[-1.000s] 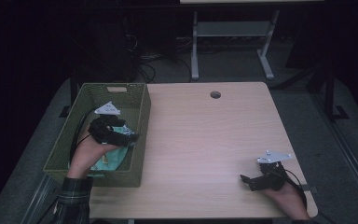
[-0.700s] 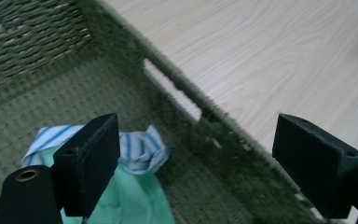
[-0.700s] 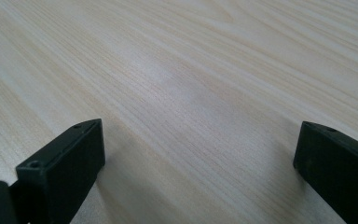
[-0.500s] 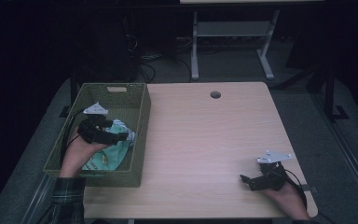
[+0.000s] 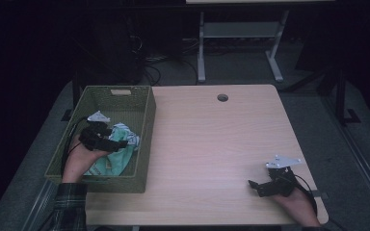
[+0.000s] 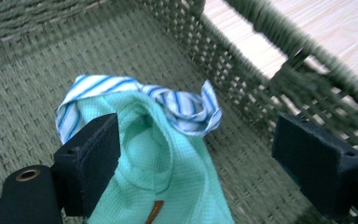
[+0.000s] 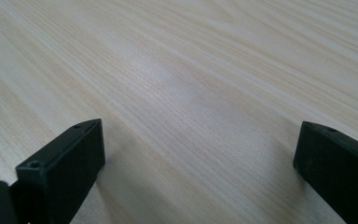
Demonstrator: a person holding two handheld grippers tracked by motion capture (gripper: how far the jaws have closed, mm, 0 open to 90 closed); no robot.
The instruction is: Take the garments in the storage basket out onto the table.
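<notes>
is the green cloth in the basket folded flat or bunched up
Bunched up. The green cloth lies crumpled in the basket, its striped edge curled over, between the open left gripper.

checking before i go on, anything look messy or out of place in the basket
Only the green garment: it lies crumpled in the woven basket, its striped collar twisted up. The left gripper is open above it. Nothing looks spilled or damaged.

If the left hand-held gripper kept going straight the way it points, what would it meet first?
Most likely the mint-green cloth with its blue-striped edge, lying between the open jaws of the left hand-held gripper inside the green woven basket. The basket wall lies beyond; depth is uncertain.
</notes>
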